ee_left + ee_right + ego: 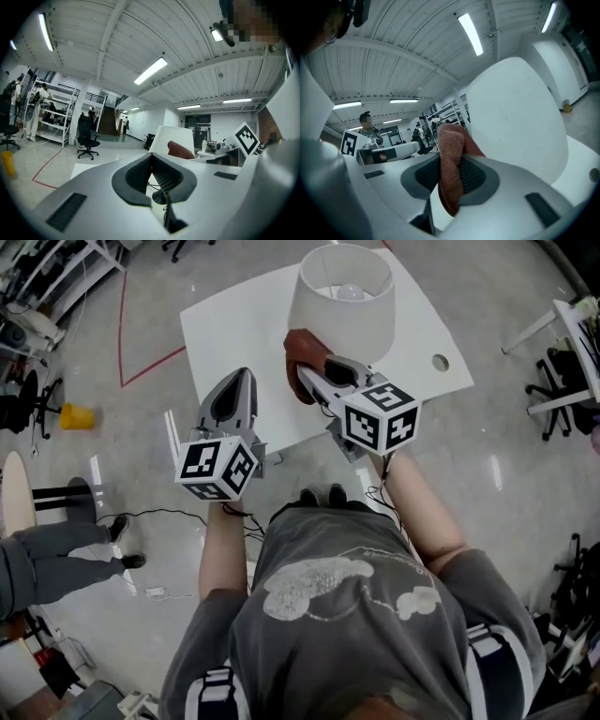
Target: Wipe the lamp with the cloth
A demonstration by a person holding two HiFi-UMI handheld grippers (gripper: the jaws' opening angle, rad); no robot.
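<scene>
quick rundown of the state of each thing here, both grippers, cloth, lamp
left gripper: shut, nothing between the jaws, held off to the side of the lamp
right gripper: shut on the cloth
cloth: bunched, clamped in the right gripper, up against the side of the lamp's shade
lamp: upright on the white table, bulb in place, lit or not cannot be told

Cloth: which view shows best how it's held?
Right gripper view: the cloth sits pinched between the fingers, beside the lampshade. Head view shows it as a red wad by the shade; left gripper view only a distant sliver.
</scene>
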